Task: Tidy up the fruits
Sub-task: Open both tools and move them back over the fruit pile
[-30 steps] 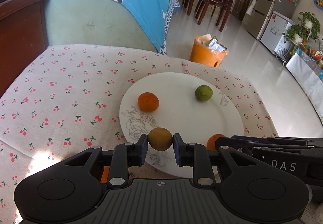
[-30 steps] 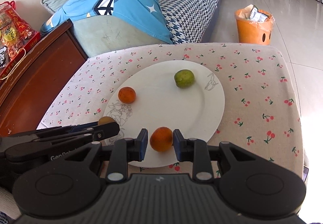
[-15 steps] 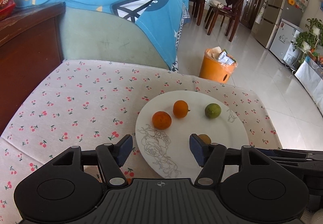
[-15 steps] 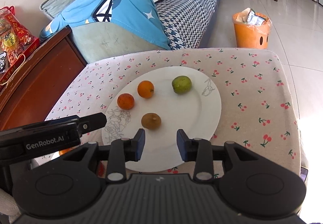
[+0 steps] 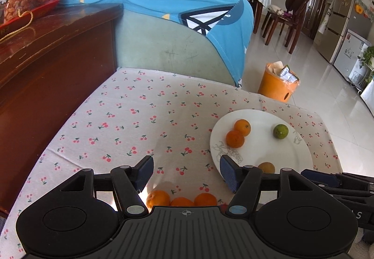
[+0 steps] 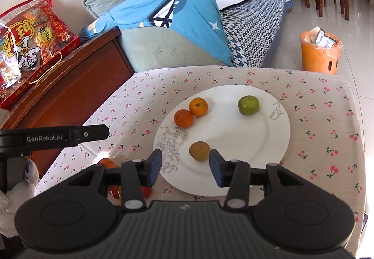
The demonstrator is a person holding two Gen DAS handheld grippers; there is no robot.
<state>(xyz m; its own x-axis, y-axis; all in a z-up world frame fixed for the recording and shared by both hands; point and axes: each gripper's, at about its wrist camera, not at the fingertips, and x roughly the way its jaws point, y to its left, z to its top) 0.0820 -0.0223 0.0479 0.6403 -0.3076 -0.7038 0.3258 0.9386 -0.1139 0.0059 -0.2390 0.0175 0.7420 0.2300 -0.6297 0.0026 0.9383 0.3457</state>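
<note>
Left gripper (image 5: 186,173) empty, jaws wide, above loose oranges (image 5: 181,198) at the near edge of the cloth-covered table (image 5: 131,123).
Right gripper (image 6: 185,166) jaws opening; the brown-green fruit (image 6: 199,150) sits free between and just beyond its pads, on the near part of the white plate (image 6: 275,135); the left gripper is nearer the loose oranges, just below its fingers, partly cut off by its body, so their count is unclear; farther back, two oranges (image 6: 191,112) touch on the plate's left; a green fruit (image 6: 248,105) lies toward its far right rim.

Left gripper (image 5: 185,173), jaws apart and empty, above three oranges (image 5: 181,198) on the cherry-print cloth (image 5: 140,118), plate (image 5: 301,153) rightward
</note>
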